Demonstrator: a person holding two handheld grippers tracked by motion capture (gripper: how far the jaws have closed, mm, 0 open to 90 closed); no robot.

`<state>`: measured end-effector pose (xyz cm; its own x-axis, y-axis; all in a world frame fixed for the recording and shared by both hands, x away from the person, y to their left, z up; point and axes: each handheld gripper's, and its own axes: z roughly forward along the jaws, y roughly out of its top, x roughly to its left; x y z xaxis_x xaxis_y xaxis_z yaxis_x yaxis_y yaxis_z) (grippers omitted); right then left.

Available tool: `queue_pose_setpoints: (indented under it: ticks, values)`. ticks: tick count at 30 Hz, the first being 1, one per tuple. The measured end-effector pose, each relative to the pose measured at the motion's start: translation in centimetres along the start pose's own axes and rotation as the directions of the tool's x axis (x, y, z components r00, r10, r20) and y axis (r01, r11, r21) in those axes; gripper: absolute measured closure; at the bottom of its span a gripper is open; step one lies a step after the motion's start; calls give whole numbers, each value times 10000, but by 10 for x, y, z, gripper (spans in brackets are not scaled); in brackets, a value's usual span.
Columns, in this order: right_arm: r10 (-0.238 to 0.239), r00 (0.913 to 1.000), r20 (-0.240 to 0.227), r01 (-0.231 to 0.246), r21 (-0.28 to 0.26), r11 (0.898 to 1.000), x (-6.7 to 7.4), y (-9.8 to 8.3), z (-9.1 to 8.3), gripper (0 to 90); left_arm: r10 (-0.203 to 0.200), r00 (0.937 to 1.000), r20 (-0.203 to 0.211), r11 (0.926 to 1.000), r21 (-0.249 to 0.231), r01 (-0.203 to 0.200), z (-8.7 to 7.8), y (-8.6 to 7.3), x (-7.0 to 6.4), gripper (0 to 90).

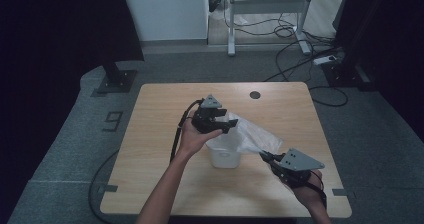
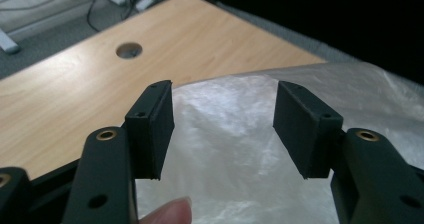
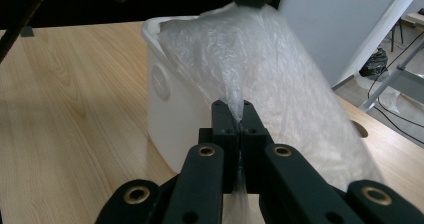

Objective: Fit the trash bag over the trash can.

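- My left tongs (image 1: 231,125) hang over the far side of the white tub (image 1: 223,153), jaws standing well apart, a wide gap between the two black pads (image 2: 152,126).
- Along the left tongs' own camera, the clear plastic bag (image 2: 235,149) spreads out under and past the open jaws; neither pad presses on it, and I can't tell whether they brush it at all.
- A fingertip (image 2: 170,213) of my left hand shows at the bottom edge of that view, just beside the left jaw.
- My right tongs (image 1: 264,156) sit near the right front of the desk (image 1: 160,109), jaws squeezed together on a gathered corner of the bag.
- In the right tongs' camera the film (image 3: 270,79) is pinched flat between the pads (image 3: 227,129) and rises from there, stretched taut toward the tub (image 3: 170,109).
- The bag runs as a tilted sheet from the tub's rim down to my right tongs, draped over the tub's opening.
- The tub stands upright near the middle of the desk, between my two hands.
- A round cable hole (image 1: 255,94) sits in the desk top toward the far edge, well apart from the tub.
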<state>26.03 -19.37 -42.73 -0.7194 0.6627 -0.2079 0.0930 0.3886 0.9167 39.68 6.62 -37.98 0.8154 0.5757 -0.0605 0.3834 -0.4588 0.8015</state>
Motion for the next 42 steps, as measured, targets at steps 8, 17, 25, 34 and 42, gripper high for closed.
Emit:
queue_pose_setpoints:
  ticks: [8,17,25,34,42]
  values:
    - [-81,9998,164,82,-76,9999,-1,3,-2,889,475,9988,112,9956,807,-483,11,-7,-10,417]
    - [197,9989,419,-192,-137,9997,-7,8,1,888,493,9983,297,9908,1244,-526,16,-13,-10,416]
    - [250,9989,405,-247,-93,9997,-8,13,11,887,449,9988,176,9961,751,-461,5,-18,-8,403]
    - [348,9987,362,-347,-16,9994,-9,15,17,887,532,9981,308,9982,-285,-523,-30,-24,-13,401]
    - [341,9991,239,-347,248,9991,-12,23,27,883,826,9953,505,9947,-650,-792,-45,-30,-20,387]
